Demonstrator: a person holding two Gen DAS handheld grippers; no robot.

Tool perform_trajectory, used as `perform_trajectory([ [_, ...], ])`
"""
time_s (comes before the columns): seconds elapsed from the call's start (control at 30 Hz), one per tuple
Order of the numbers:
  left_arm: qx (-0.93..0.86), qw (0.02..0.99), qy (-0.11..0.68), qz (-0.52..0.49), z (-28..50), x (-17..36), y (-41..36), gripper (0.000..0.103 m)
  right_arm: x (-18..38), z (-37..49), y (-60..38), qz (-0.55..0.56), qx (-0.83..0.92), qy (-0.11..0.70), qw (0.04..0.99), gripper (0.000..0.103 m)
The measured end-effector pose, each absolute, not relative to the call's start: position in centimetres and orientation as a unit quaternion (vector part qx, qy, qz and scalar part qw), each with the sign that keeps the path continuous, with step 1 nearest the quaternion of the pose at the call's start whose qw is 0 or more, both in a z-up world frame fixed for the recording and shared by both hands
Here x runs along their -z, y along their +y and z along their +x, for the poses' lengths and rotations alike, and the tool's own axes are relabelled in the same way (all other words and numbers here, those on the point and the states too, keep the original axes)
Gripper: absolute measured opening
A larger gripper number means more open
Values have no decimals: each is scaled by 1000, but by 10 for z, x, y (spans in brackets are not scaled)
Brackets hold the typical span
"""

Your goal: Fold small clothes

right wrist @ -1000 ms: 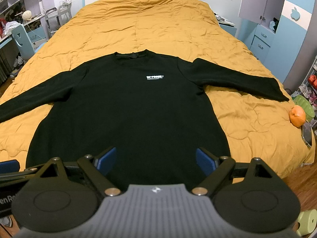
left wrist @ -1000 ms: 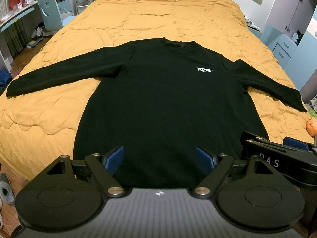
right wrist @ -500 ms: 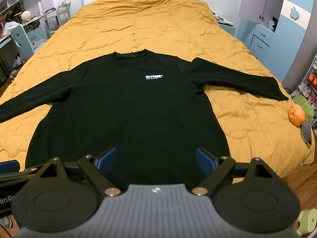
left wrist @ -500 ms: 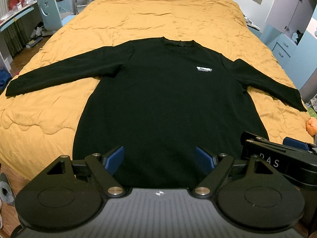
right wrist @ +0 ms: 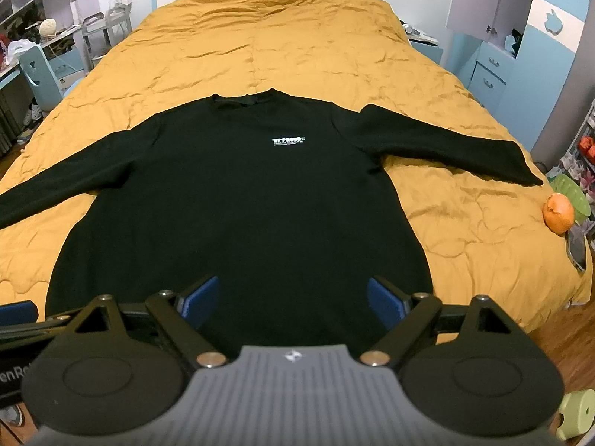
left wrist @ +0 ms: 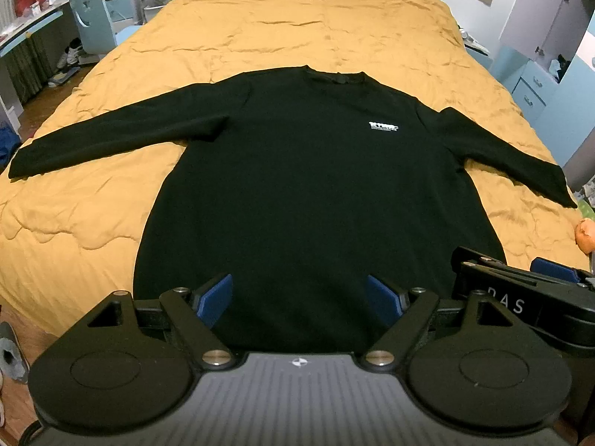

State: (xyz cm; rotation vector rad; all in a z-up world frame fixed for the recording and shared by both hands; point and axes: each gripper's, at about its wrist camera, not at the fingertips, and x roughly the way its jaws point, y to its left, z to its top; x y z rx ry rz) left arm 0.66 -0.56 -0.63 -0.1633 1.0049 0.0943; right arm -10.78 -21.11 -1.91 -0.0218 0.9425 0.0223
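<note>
A black long-sleeved sweatshirt lies flat and face up on the bed, both sleeves spread out sideways, a small white logo on its chest. My left gripper hovers open above the hem near the bed's foot, nothing between its blue pads. My right gripper is open too, over the hem a little further right. The right gripper's body shows at the right of the left wrist view. Neither gripper touches the fabric.
A mustard quilt covers the bed. An orange ball-like object and a phone rest at the right edge. A desk and blue chair stand left; blue drawers stand right. Wooden floor lies beyond the foot.
</note>
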Motion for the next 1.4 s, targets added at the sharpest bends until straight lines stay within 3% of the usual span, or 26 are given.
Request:
perform_trajectory([
  [0.4, -37, 867, 488, -92, 14, 19, -4, 95, 31, -102, -210, -21, -8, 456, 890, 83],
  [0.63, 29, 871, 458, -175, 17, 27, 26, 97, 27, -93, -210, -9, -42, 429, 902, 83],
  [0.83, -34, 877, 393, -275, 10, 43, 94, 92, 29, -79, -178, -26, -157, 367, 916, 83],
  [0.93, -53, 869, 365, -330, 4, 58, 136, 83, 39, -69, -156, -32, -198, 372, 906, 83],
  [1.13, -123, 855, 278, -420, -3, 91, 241, 83, 56, -59, -87, -87, -275, 295, 911, 83],
  [1.3, -228, 872, 215, -377, 10, 110, 326, 83, 85, -36, -25, -128, -326, 247, 904, 83],
  [1.4, -256, 858, 174, -411, 25, 131, 369, 83, 110, -15, 12, -143, -351, 192, 905, 83],
])
